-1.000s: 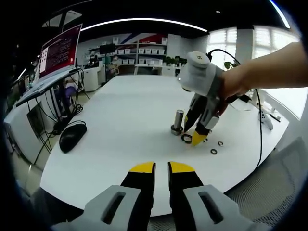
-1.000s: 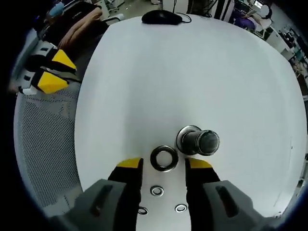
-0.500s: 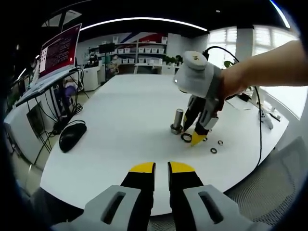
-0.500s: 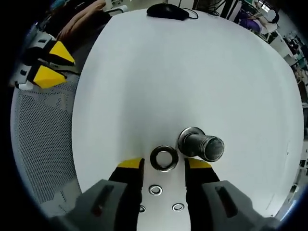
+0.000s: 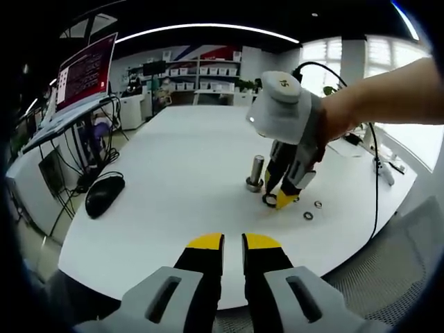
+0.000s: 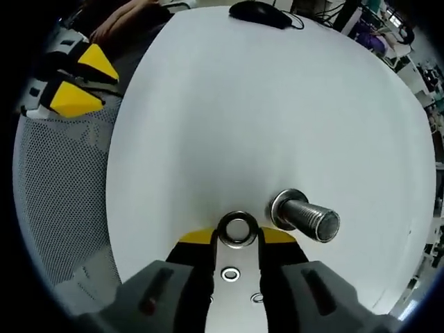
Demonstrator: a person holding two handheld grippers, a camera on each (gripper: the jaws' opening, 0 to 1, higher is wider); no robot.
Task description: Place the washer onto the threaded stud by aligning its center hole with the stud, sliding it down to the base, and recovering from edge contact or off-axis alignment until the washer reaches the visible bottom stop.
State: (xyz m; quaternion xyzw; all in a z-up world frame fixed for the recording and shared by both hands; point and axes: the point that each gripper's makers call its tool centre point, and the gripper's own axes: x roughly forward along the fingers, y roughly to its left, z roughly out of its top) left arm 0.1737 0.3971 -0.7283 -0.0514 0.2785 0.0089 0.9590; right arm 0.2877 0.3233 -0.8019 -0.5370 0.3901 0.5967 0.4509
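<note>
Steel, flat and ring-shaped, the washer [image 6: 237,229] lies on the white table [image 6: 229,104] just beside the upright threaded metal stud [image 6: 310,216], framed by the right gripper [image 6: 236,237], whose yellow-tipped jaws stand apart at its edges. This looks like the pickup step; next, close, lift, centre the hole over the stud. The left gripper [image 5: 233,242] idles nearly closed, well back from the stud. A number on the right gripper's housing is too blurred to read.
</note>
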